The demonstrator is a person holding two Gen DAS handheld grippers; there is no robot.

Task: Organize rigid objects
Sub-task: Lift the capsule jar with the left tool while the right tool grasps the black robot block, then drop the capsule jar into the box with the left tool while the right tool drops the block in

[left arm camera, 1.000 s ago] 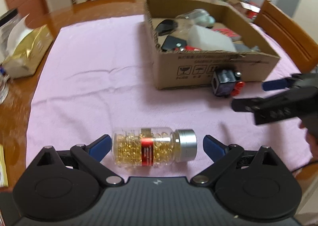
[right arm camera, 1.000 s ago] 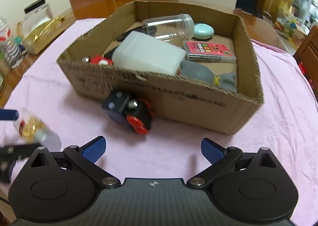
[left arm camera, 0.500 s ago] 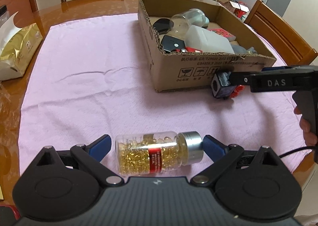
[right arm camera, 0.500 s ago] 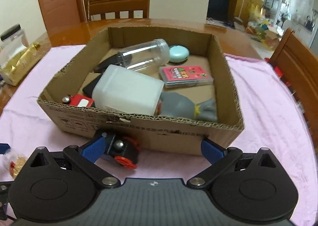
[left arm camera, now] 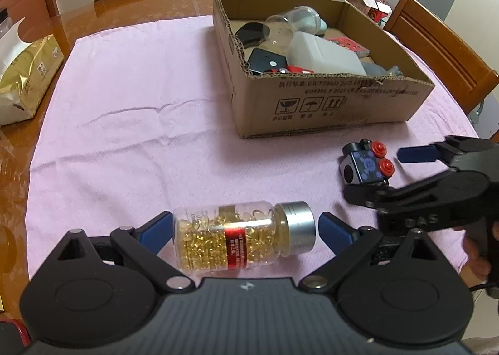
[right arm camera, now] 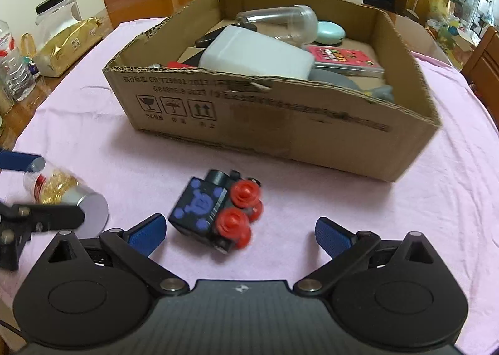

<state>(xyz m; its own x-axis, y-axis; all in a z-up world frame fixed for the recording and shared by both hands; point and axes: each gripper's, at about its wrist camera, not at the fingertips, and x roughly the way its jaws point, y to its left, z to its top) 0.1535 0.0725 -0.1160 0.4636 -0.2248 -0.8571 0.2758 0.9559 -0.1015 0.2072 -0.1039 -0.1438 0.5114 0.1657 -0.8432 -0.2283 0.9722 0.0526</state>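
A clear bottle of golden capsules [left arm camera: 243, 238] with a silver cap lies on its side on the pink cloth, between the open fingers of my left gripper [left arm camera: 244, 228]; the pads stand at its two ends, contact unclear. It also shows in the right wrist view [right arm camera: 62, 191]. A small black toy block [right arm camera: 215, 211] with blue print and red knobs lies between the open fingers of my right gripper [right arm camera: 238, 231], nearer the left pad. The toy also shows in the left wrist view [left arm camera: 366, 163]. A cardboard box [right arm camera: 280, 124] holding several objects stands behind.
The box holds a white plastic container [right arm camera: 255, 54], a clear jar [right arm camera: 277, 19], a pink card box [right arm camera: 343, 57] and dark items. A gold tissue pack [left arm camera: 25, 74] lies at the left table edge. Wooden chairs [left arm camera: 443, 52] stand around the table.
The toy block has gone from against the box front to open cloth nearer me, between the right gripper's fingers. The left gripper has closed in around the capsule bottle.
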